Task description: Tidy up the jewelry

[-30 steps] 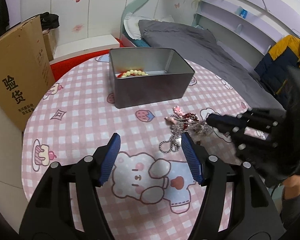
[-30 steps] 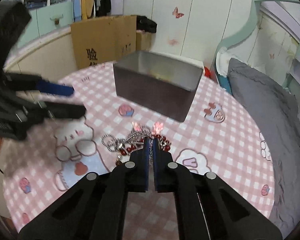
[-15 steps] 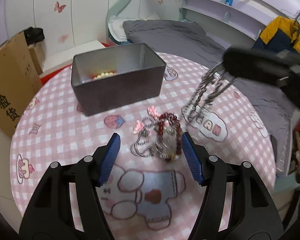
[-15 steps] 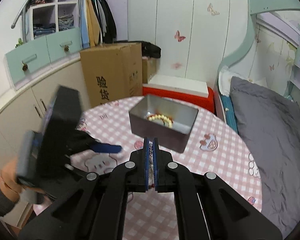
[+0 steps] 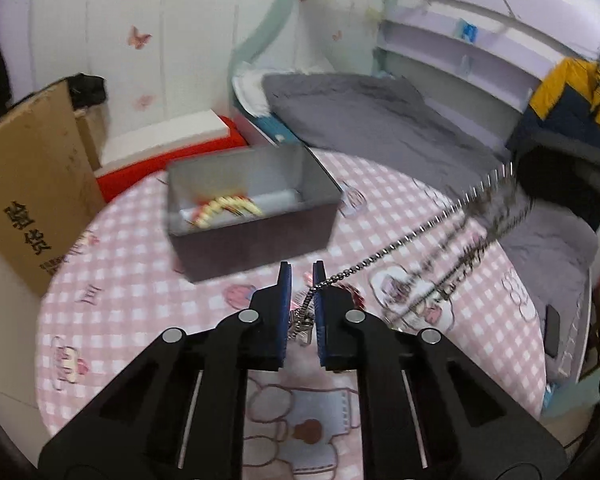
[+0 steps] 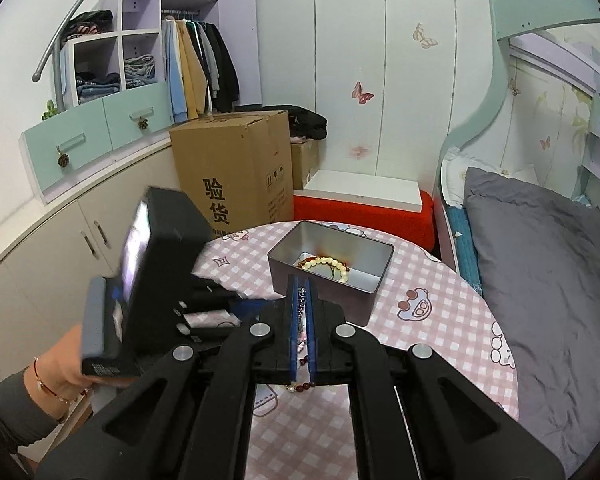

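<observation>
Pinching nearly shut, your left gripper (image 5: 301,280) is closing its blue pads on one end of a silver chain (image 5: 412,236), with only a thin gap showing between them. That chain is stretching taut up and to the right, toward your right gripper (image 6: 301,292), whose pads are pressed together on the other end, with dark links and a pinkish charm hanging between them. A tangle of red beads (image 5: 352,292) is lying on the pink checked tablecloth (image 5: 140,300) just beside the left fingertips. Beyond both grippers, the grey metal tin (image 6: 374,254) is sitting on the table, and a cream bead bracelet (image 6: 327,264) is lying inside it.
</observation>
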`<state>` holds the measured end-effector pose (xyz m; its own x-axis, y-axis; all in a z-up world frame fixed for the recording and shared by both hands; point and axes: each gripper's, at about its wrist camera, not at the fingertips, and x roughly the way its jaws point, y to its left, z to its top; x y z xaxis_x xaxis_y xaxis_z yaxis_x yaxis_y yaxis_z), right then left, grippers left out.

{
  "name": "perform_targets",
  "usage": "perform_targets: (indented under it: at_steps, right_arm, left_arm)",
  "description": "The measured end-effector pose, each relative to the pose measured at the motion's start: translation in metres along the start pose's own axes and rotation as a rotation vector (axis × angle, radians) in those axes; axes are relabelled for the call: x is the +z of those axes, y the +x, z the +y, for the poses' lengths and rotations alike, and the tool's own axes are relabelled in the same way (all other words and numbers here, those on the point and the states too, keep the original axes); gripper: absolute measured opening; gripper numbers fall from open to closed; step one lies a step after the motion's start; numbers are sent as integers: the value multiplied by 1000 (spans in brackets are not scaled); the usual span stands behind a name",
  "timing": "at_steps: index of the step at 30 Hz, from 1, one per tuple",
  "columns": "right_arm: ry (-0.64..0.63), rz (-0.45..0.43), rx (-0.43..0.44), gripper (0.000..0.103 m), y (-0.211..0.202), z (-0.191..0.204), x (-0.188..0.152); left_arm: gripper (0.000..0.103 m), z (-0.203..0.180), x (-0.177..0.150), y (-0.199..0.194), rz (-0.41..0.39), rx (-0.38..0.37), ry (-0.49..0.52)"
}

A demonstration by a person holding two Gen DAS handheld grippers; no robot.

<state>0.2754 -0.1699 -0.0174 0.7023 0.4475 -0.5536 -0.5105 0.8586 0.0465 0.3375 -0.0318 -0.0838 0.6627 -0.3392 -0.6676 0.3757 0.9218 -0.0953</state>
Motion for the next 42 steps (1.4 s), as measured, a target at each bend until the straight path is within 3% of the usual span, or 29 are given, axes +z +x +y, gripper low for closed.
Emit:
perform_targets:
  at_steps: [10,25,34,42]
  right_arm:
    - [21,-34,11,2,-3,-5,13]
    - [-5,-102,-40,2,9,-17,74]
    - [32,-79,-47,2,46,-42,82]
    - [77,29,-32,2,94,-60,52]
  left_arm:
    - [10,26,38,-61,-134,46,-38]
    - [10,31,113,-88,-248,134,-7]
    - [10,27,141,-62,-251,150,21]
    - [11,37,120,0,-133,129,11]
